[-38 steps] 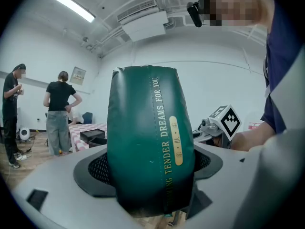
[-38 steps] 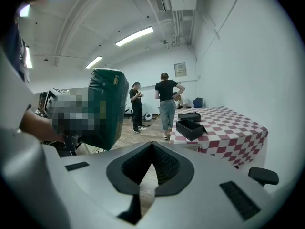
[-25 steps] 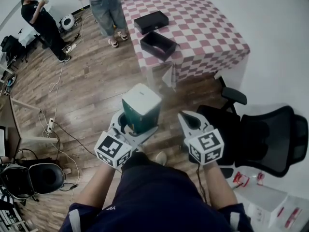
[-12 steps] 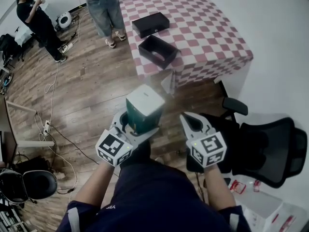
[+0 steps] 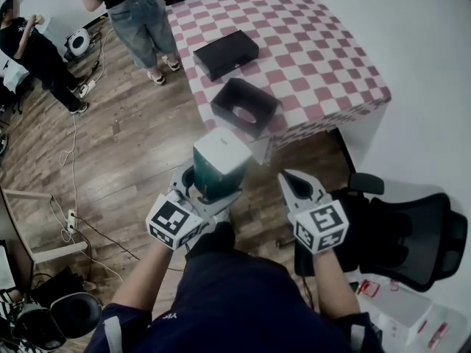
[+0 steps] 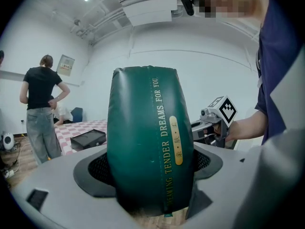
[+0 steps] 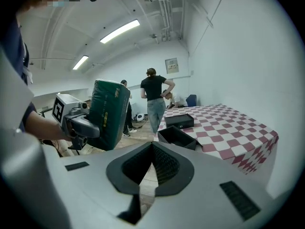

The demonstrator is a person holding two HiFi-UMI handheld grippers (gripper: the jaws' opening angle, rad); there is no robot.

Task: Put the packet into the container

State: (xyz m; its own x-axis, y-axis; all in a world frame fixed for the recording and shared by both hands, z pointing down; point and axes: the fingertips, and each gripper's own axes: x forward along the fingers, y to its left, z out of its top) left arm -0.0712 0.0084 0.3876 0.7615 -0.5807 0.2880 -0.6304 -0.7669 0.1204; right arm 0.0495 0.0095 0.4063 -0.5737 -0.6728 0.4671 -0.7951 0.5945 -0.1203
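Note:
A dark green packet [image 5: 218, 164] with a pale top stands upright between the jaws of my left gripper [image 5: 208, 184], which is shut on it. In the left gripper view the packet [image 6: 150, 142] fills the centre, with gold lettering down its side. My right gripper [image 5: 298, 187] is beside it to the right, shut and empty; in the right gripper view its jaws [image 7: 151, 149] meet. An open black container [image 5: 244, 107] sits at the near corner of the checked table [image 5: 316, 43], ahead of both grippers. A closed black box [image 5: 226, 54] lies behind it.
A black office chair [image 5: 412, 234] stands at the right, close to my right arm. Two people stand on the wooden floor, one by the table's far left corner [image 5: 136, 13], one farther left [image 5: 33, 50]. Cables trail over the floor [image 5: 73, 160]. A white wall runs along the right.
The table and black container have come closer and lower in the head view. Both grippers keep their pose, and the left still holds the packet.

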